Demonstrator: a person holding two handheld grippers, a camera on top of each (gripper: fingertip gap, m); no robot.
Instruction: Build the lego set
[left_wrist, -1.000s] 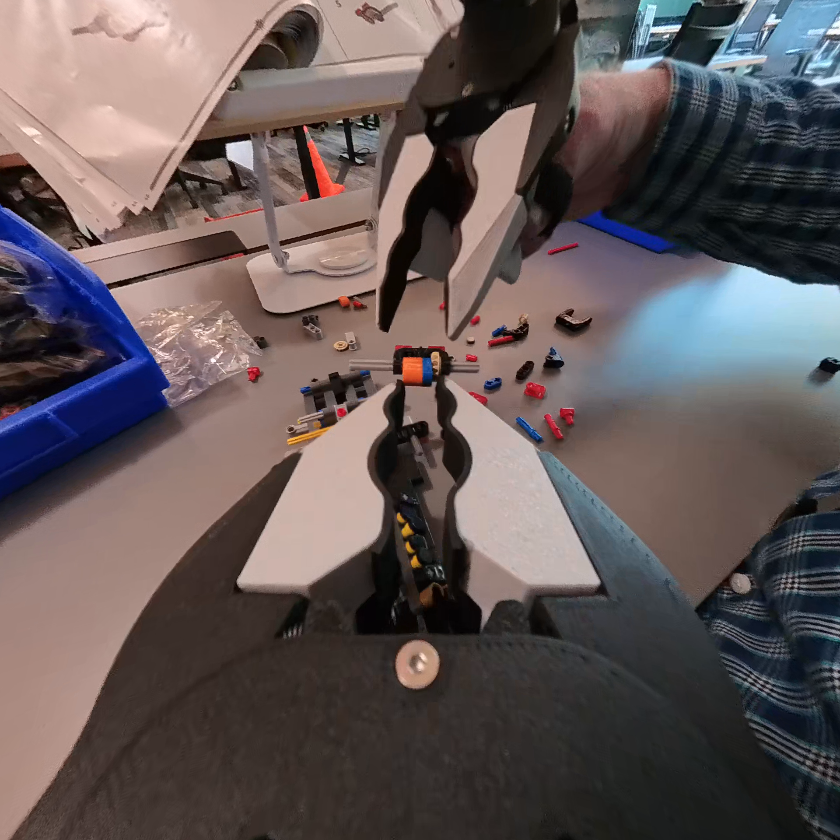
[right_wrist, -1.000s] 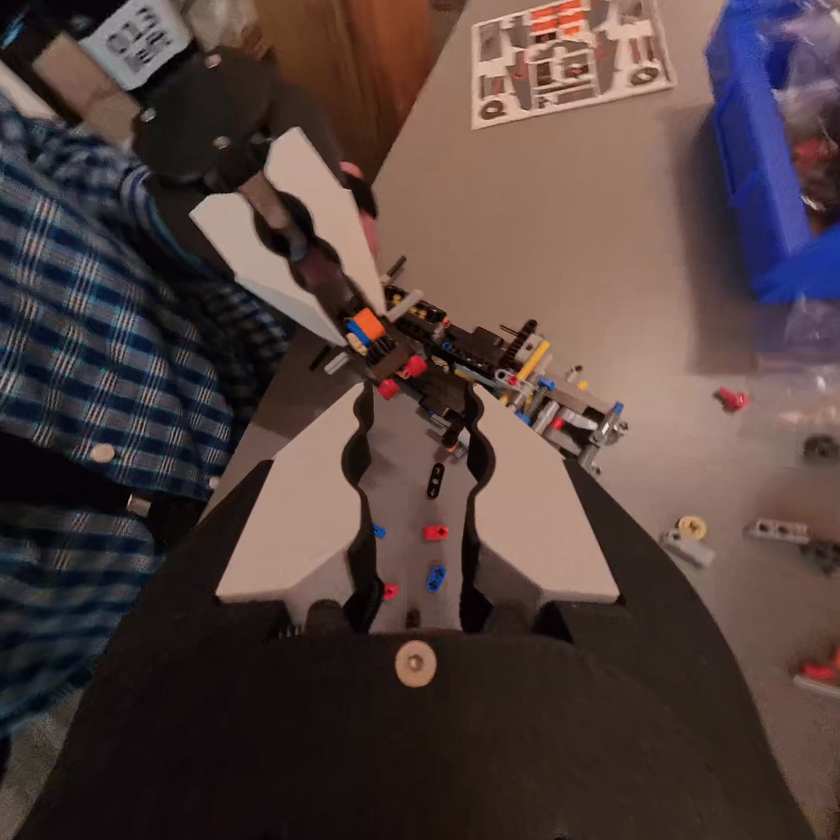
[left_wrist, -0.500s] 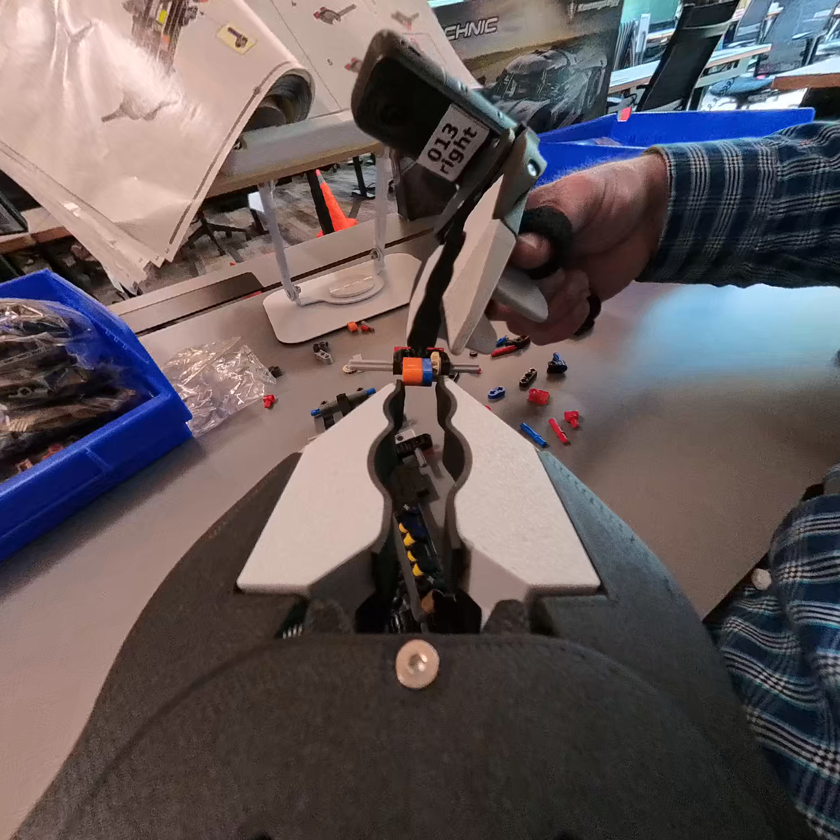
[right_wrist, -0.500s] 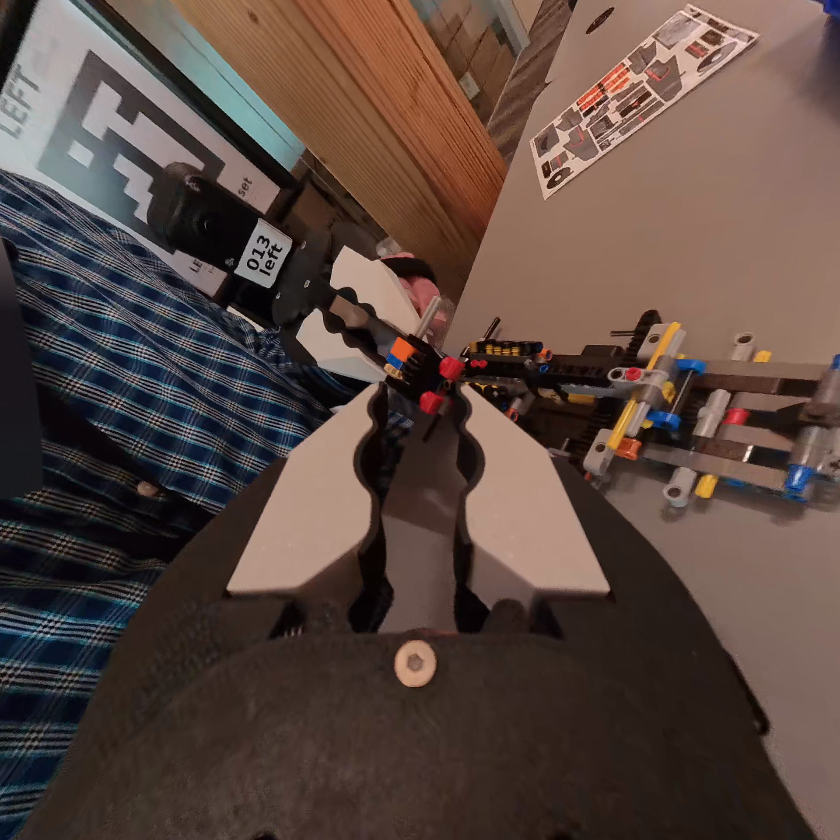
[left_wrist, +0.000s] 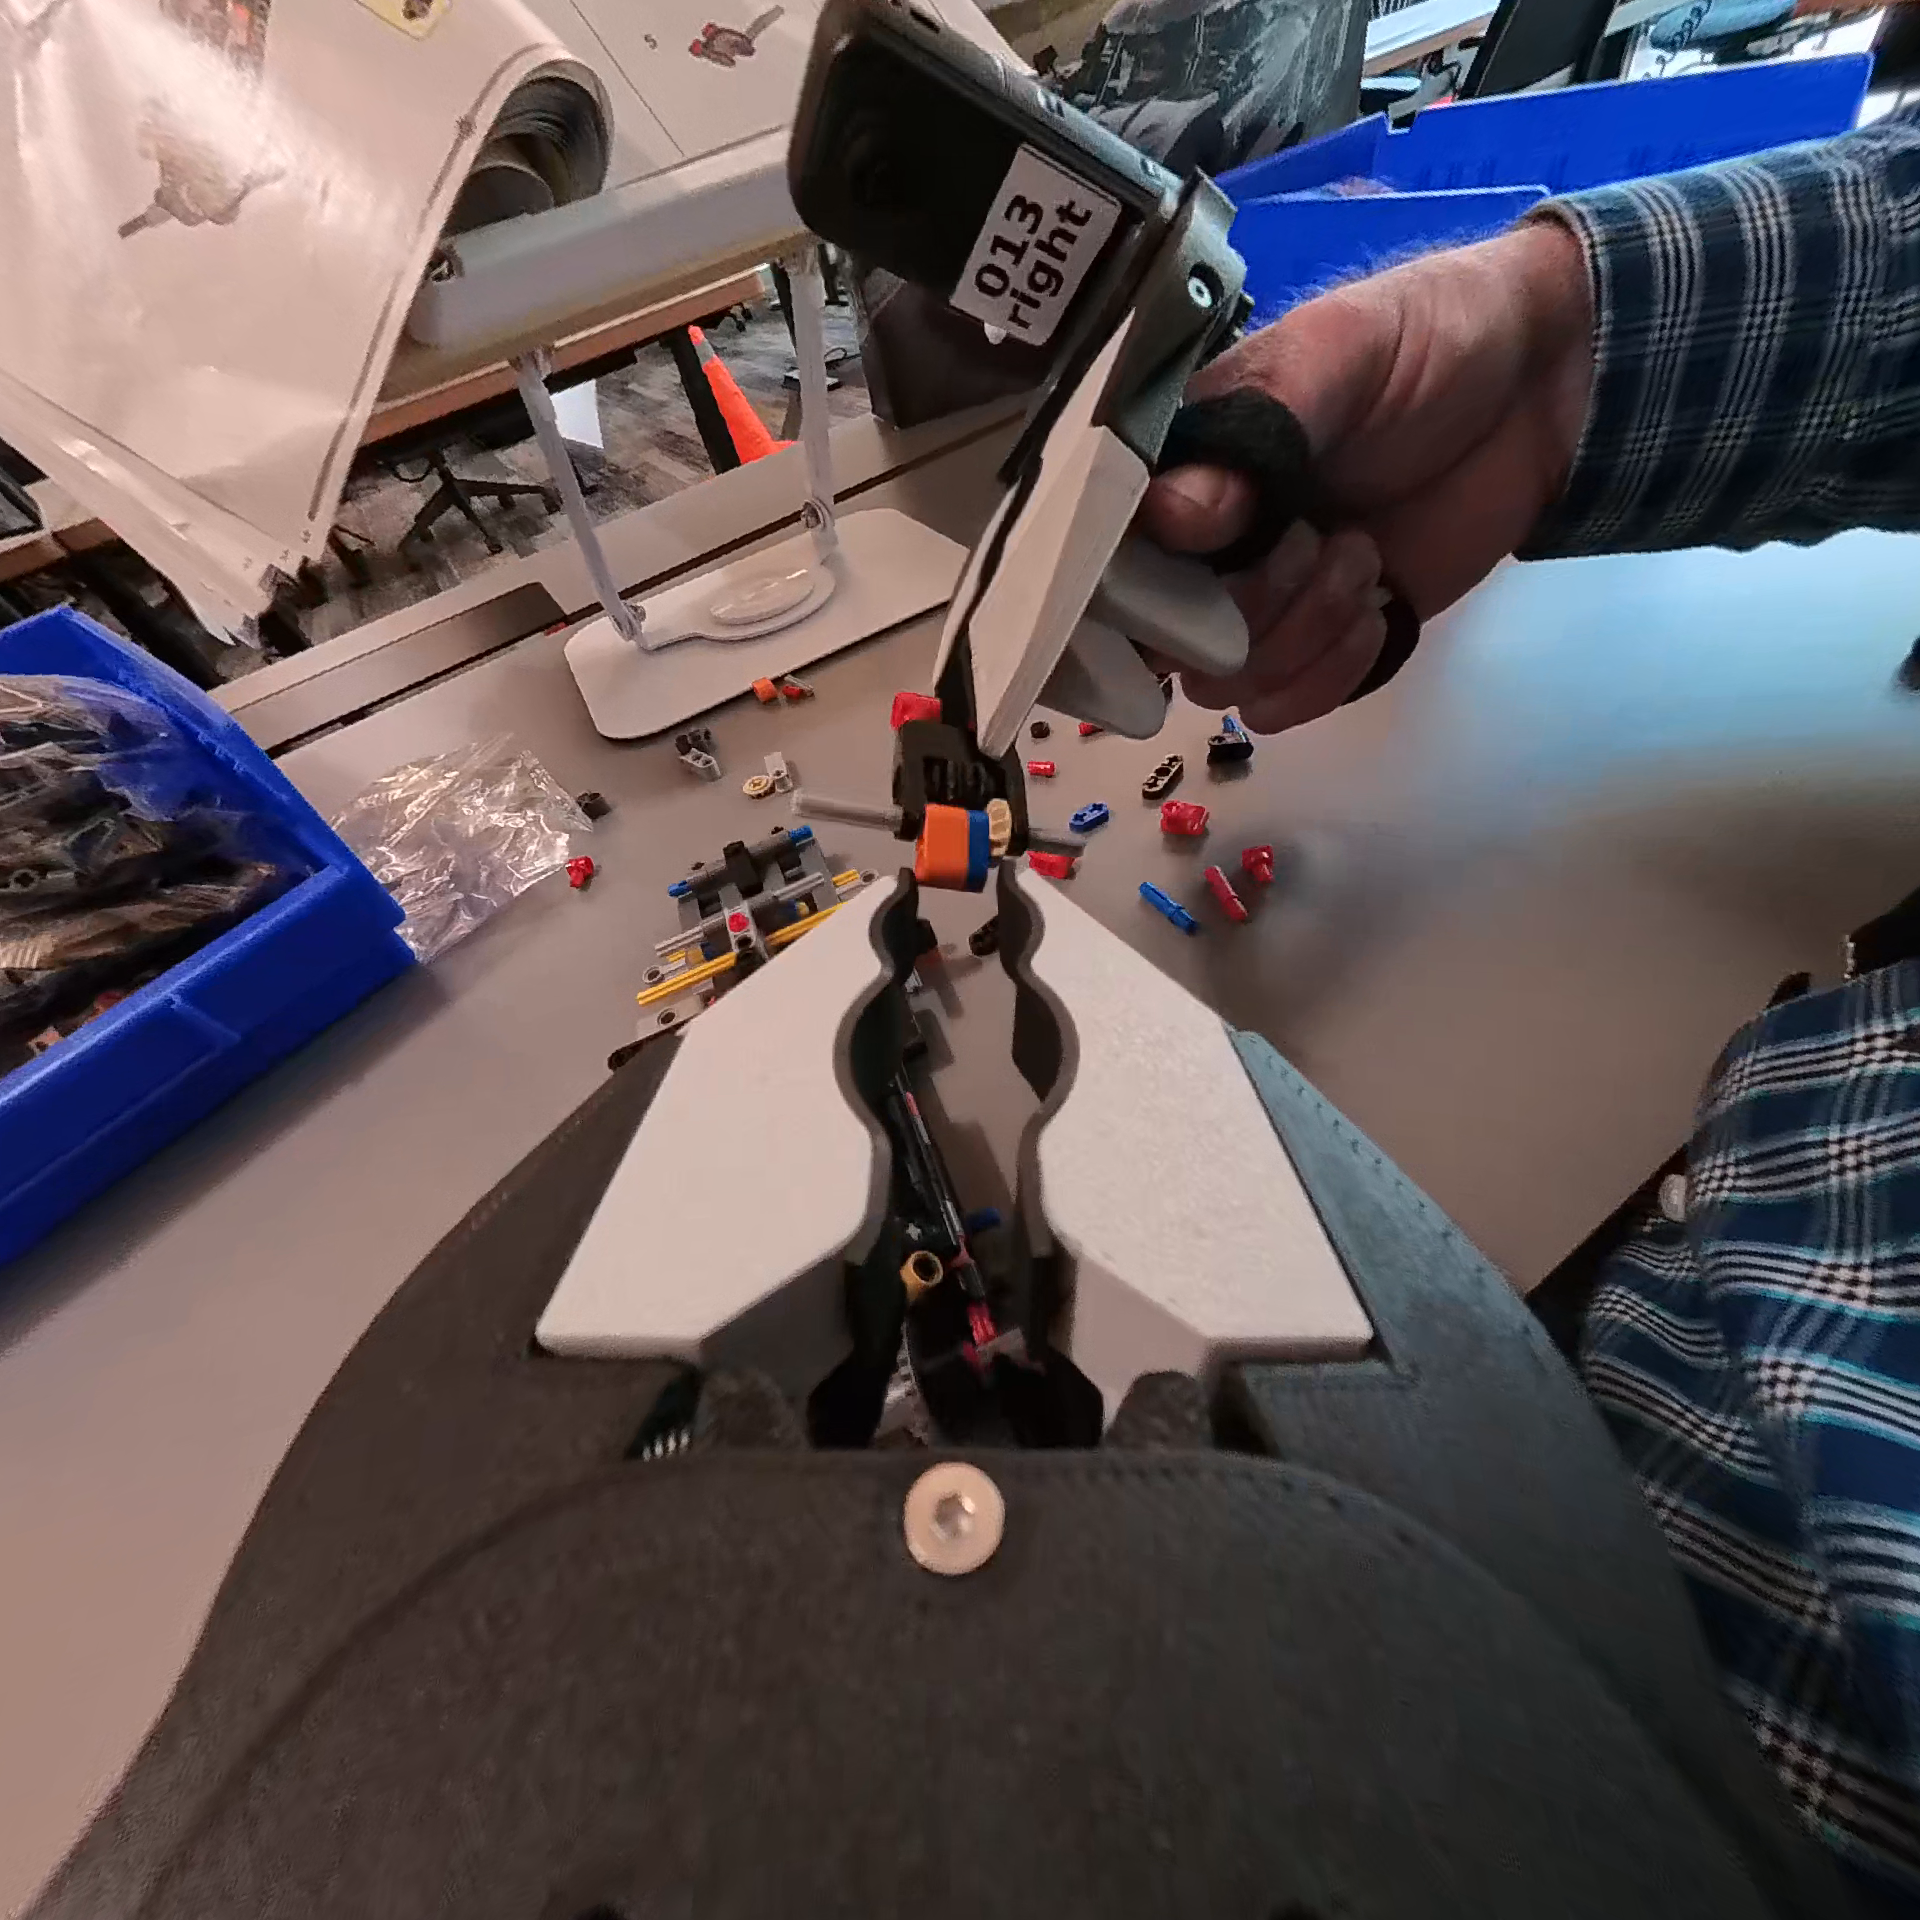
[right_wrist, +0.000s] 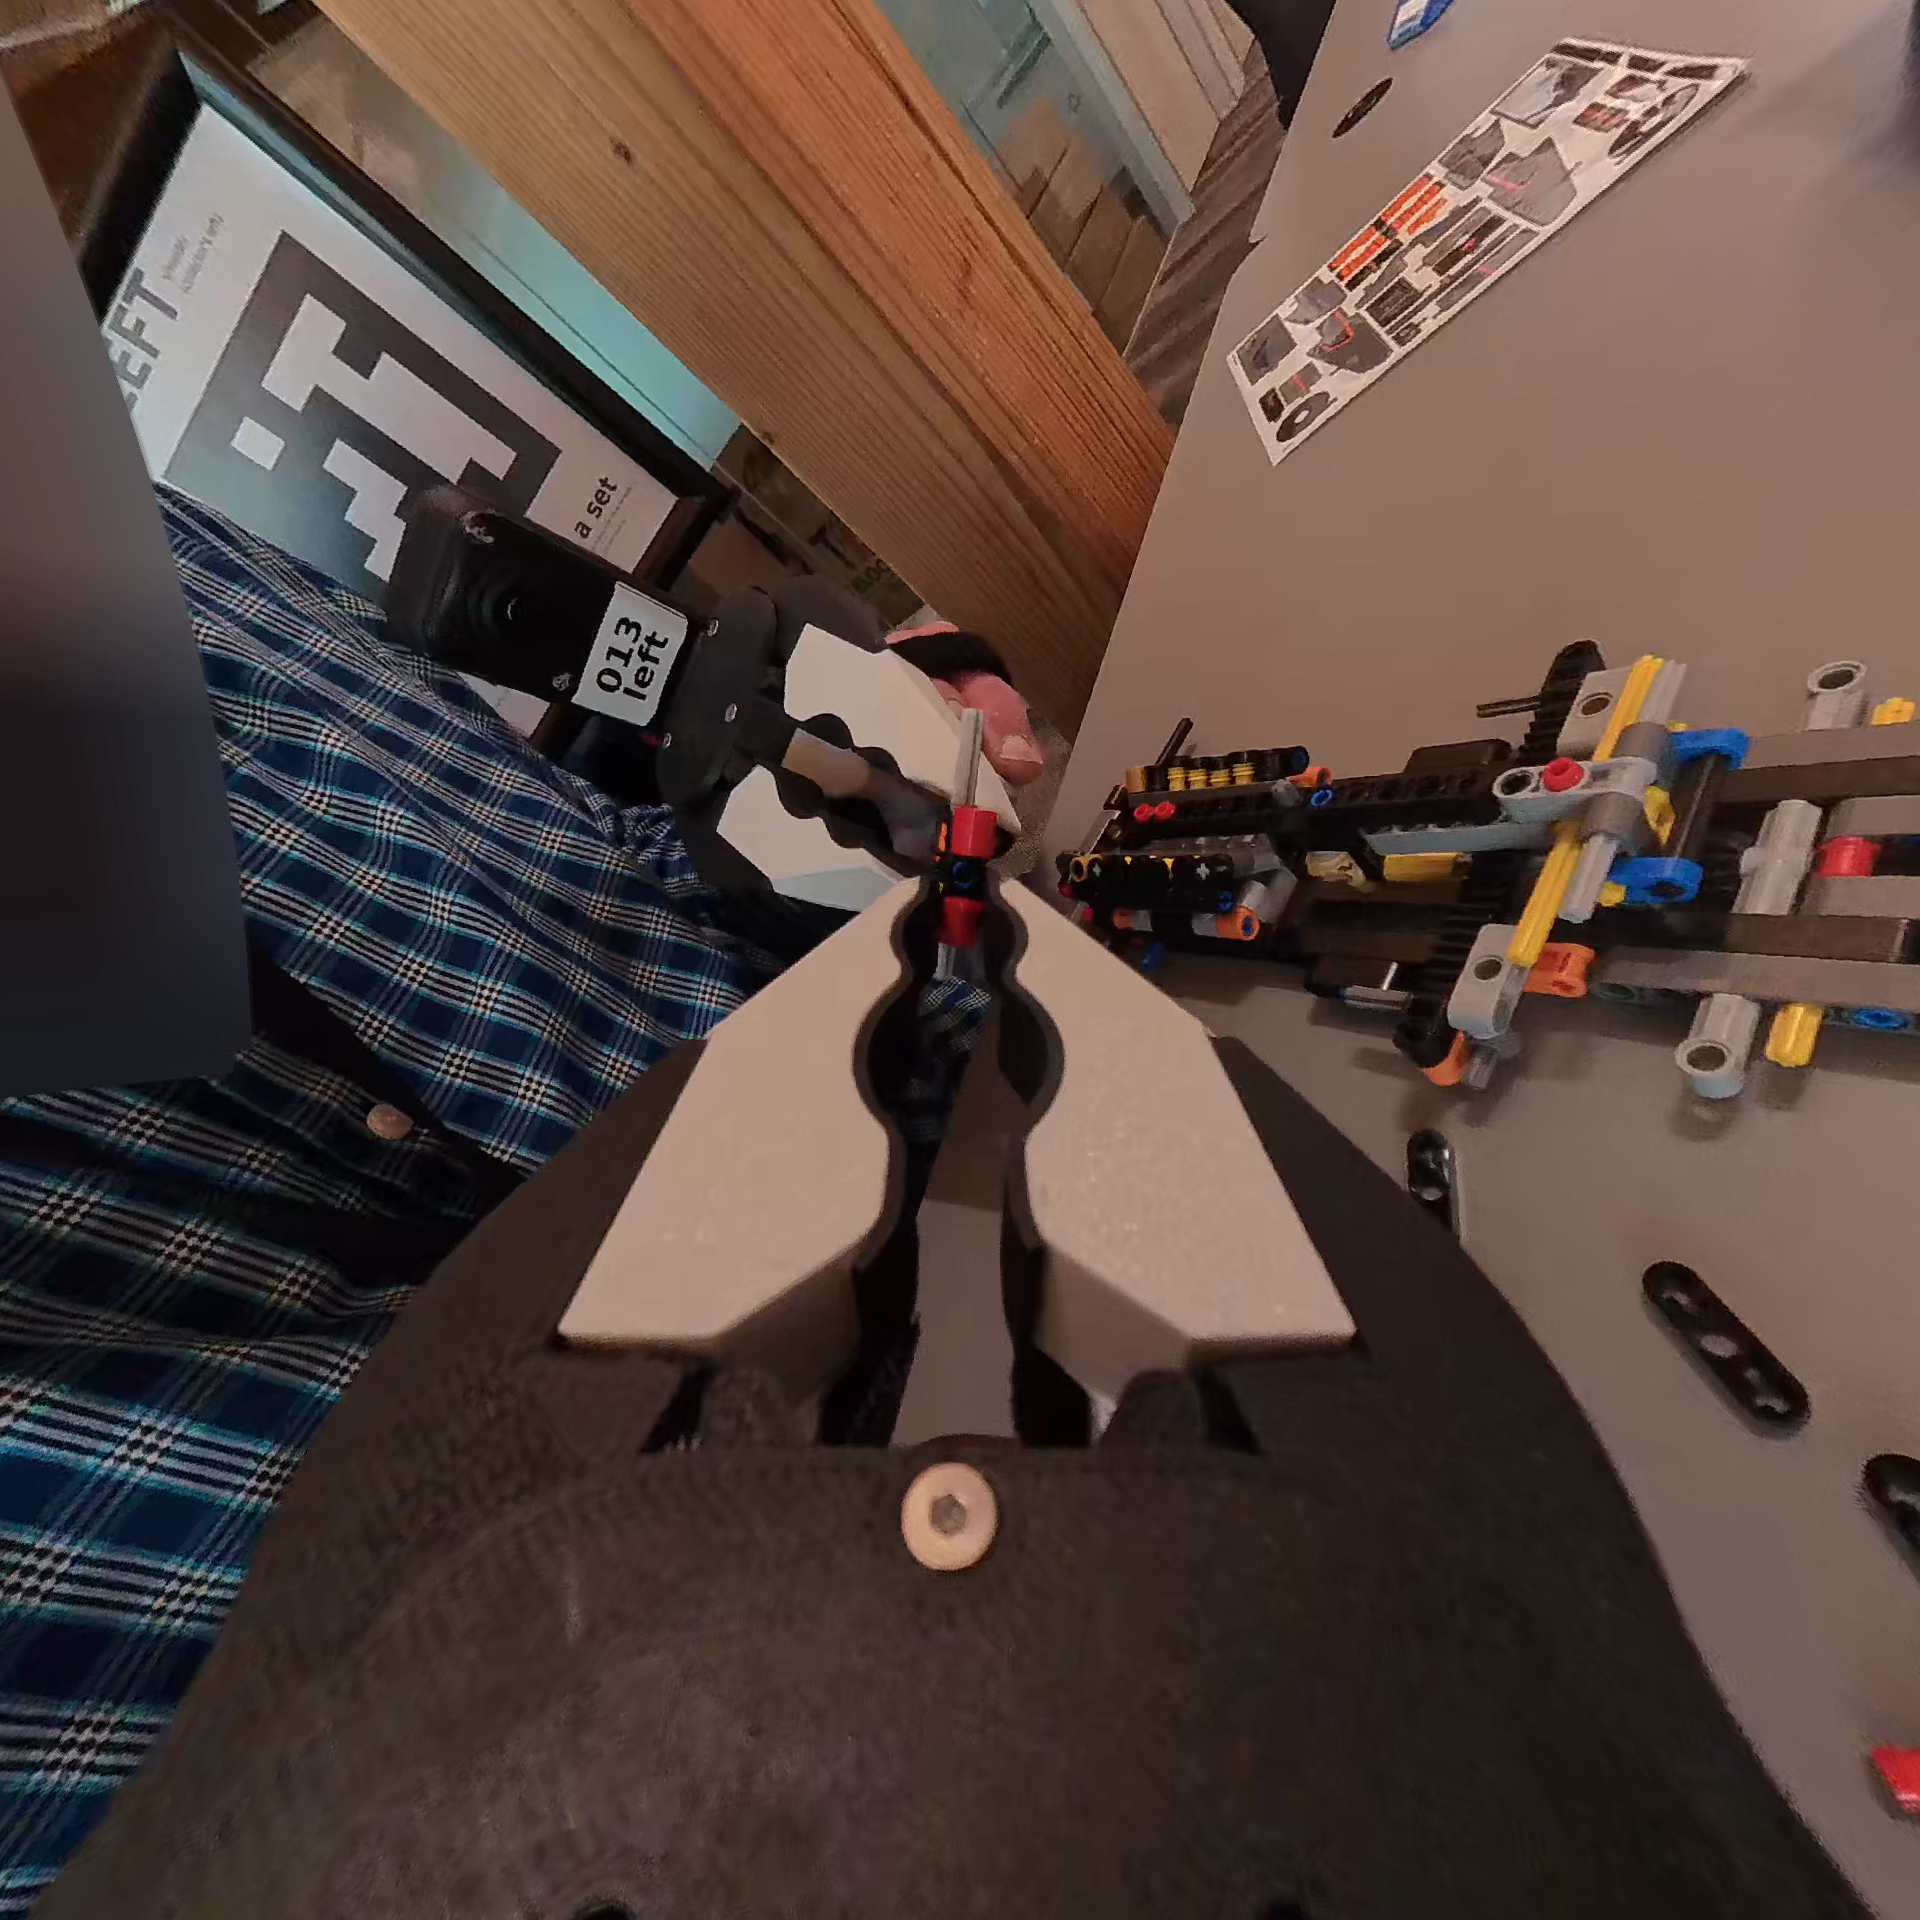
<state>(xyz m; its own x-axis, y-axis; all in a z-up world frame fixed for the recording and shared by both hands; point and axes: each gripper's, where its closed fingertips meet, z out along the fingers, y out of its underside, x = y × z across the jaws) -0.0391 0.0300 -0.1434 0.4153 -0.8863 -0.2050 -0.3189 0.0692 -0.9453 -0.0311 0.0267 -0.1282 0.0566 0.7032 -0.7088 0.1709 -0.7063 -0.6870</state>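
At frame centre, the left gripper (left_wrist: 951, 883) and right gripper (right_wrist: 961, 899) both pinch a small axle sub-assembly (left_wrist: 954, 831) above the surface (left_wrist: 1558, 831), fingers narrowed on it; the chassis (right_wrist: 1558, 862) lies right. Opposed pulling could pop pieces loose.

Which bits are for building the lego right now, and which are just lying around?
In use:
- small axle assembly
- left gripper
- right gripper
- long chassis build

Lying about:
- blue bin
- plastic bag
- sticker sheet
- loose red and blue pins
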